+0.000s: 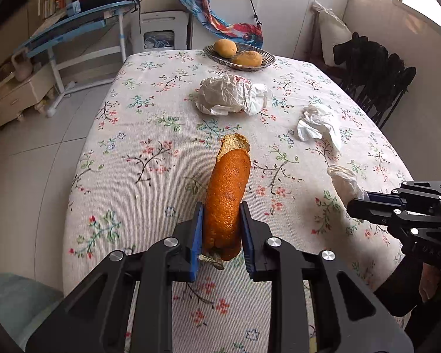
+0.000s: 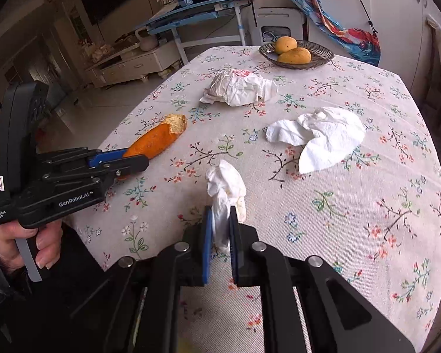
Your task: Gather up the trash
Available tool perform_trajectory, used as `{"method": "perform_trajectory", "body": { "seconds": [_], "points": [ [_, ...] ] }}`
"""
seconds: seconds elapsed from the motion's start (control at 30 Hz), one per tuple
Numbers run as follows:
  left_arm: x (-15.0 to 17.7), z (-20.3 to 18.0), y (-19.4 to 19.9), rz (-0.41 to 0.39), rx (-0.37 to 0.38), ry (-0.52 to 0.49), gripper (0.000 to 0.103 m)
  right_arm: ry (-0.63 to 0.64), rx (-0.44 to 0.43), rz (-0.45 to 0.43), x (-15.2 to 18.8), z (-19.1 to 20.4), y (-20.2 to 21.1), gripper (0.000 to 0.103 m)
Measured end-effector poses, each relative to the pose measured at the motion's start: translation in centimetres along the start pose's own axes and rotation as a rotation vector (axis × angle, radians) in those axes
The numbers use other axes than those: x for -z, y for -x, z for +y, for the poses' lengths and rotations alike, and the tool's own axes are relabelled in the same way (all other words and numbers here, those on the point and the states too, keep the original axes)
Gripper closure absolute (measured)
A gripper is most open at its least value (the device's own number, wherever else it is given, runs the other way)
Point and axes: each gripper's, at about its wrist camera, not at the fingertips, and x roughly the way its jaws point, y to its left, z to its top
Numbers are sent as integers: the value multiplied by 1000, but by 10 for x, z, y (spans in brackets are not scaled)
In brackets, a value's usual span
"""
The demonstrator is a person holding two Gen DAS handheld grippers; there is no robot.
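My left gripper (image 1: pixel 222 229) is clamped on a long orange peel (image 1: pixel 226 197), which sticks far out past the pads; held so near one end, it could swing or slip free. My right gripper (image 2: pixel 220 229) pinches a crumpled tissue (image 2: pixel 225 194) by a thin fold that may tear or pull out. Both hang over the flowered counter (image 2: pixel 367 235). At frame centre lie a crumpled paper wad (image 2: pixel 238 88) and a loose napkin (image 2: pixel 323 138), uncollected. Top centre sits a bowl of mangoes (image 2: pixel 297 54); a cluttered desk is upper left.
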Motion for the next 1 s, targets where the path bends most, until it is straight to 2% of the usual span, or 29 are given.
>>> {"method": "perform_trajectory", "body": {
  "seconds": [0.33,0.77,1.0],
  "points": [
    [37,-15,31,-44,-31,55,80,-101,-12,-71,37,2,33,92],
    [77,-40,80,-151,-50,70,80,-119,-22,-180,66,15,65,92],
    [98,-50,99,-176,-59,61,80,-122,-22,-212,83,24,78,92]
  ]
}}
